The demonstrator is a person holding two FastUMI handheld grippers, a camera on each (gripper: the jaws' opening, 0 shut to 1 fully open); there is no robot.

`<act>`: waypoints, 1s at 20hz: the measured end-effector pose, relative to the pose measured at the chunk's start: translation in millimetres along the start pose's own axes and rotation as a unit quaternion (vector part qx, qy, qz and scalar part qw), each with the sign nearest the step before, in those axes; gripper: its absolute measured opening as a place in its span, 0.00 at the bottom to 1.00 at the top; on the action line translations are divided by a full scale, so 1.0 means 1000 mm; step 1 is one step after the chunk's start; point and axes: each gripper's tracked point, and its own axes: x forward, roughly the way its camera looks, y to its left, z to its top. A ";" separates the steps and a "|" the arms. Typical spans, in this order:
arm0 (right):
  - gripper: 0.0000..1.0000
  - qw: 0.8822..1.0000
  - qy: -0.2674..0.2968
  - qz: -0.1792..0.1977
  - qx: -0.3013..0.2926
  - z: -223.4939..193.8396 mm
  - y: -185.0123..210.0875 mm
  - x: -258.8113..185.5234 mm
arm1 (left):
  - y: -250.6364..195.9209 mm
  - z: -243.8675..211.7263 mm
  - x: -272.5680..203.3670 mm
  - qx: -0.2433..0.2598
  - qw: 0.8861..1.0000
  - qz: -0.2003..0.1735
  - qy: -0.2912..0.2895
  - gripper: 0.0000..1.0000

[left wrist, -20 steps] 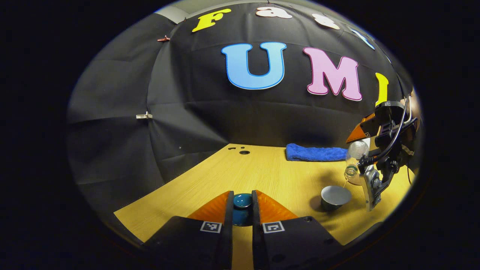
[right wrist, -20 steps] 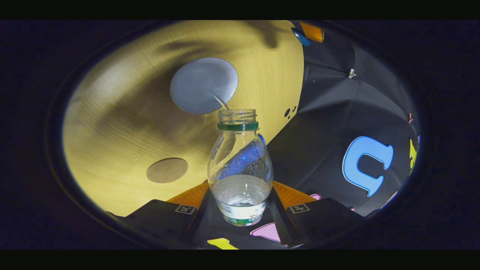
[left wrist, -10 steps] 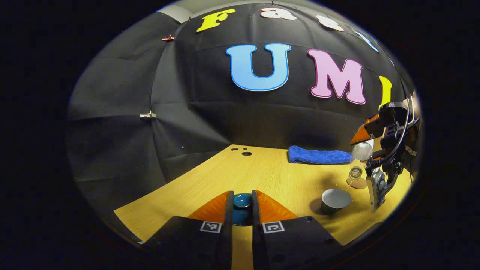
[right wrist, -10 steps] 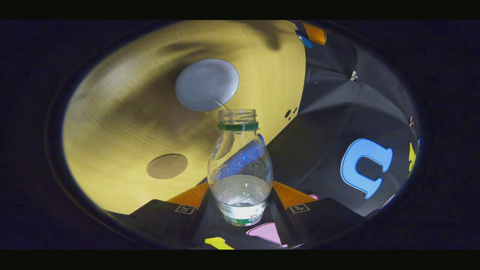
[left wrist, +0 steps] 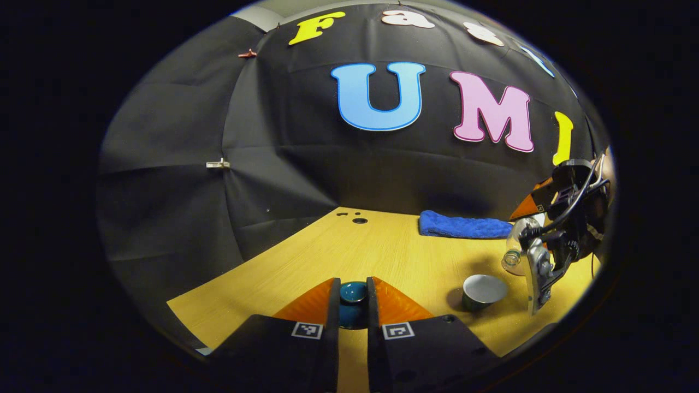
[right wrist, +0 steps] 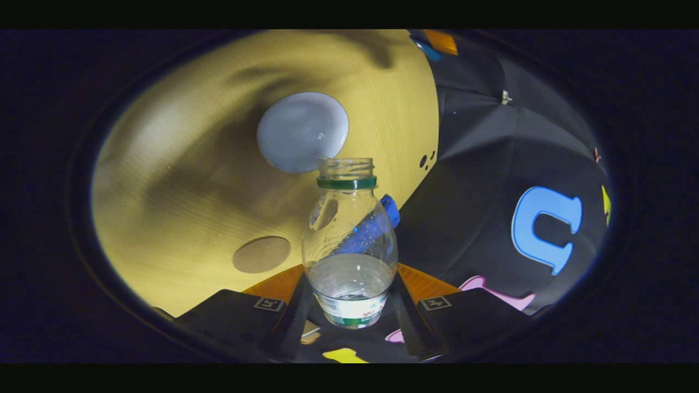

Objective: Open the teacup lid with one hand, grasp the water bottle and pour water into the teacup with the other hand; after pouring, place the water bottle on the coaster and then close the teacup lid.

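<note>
- Your left gripper (left wrist: 353, 297) is clamped on the lid (left wrist: 353, 293), both fingers pressed against the knob, holding it above the near edge of the table (left wrist: 382, 251).
- From the left gripper view, the cup (left wrist: 484, 290) sits uncovered on the table, off to the right of the lid and well apart from it.
- Your right gripper (right wrist: 349, 305) is closed on the bottle (right wrist: 349, 240), both fingers squeezing its lower body near the label.
- In the right gripper view the bottle is uncapped, a green ring around its neck, and water pools in the end nearest the camera.
- The bottle's mouth sits just at the cup's (right wrist: 303, 131) rim in that view, with the cup's pale inside facing the camera.
- No stream leaves the mouth at this moment.
- In the left gripper view you can see the right gripper (left wrist: 527, 218) high at the right edge with the bottle (left wrist: 517, 248) tipped, mouth down and to the left, above and just behind the cup.
- The coaster (right wrist: 261, 254), a round brown disc, lies flat on the table, near the cup but apart from it, with nothing on it.
- A blue towel (left wrist: 464, 226) lies at the far edge of the table, against the wall.
- A few small holes (left wrist: 355, 218) mark the table's far left corner.
</note>
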 end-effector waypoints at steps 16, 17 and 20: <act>0.75 0.794 -0.011 0.045 0.606 -0.053 -0.002 -0.022 | -0.069 0.099 -0.018 0.037 0.998 -0.051 -0.005 0.25; 0.75 0.774 -0.018 0.036 0.632 -0.060 -0.007 -0.026 | -0.077 0.101 -0.019 0.032 0.998 -0.057 -0.002 0.22; 0.75 0.733 -0.042 0.003 0.679 -0.078 -0.020 -0.038 | -0.103 0.098 -0.017 0.025 0.997 -0.072 0.009 0.25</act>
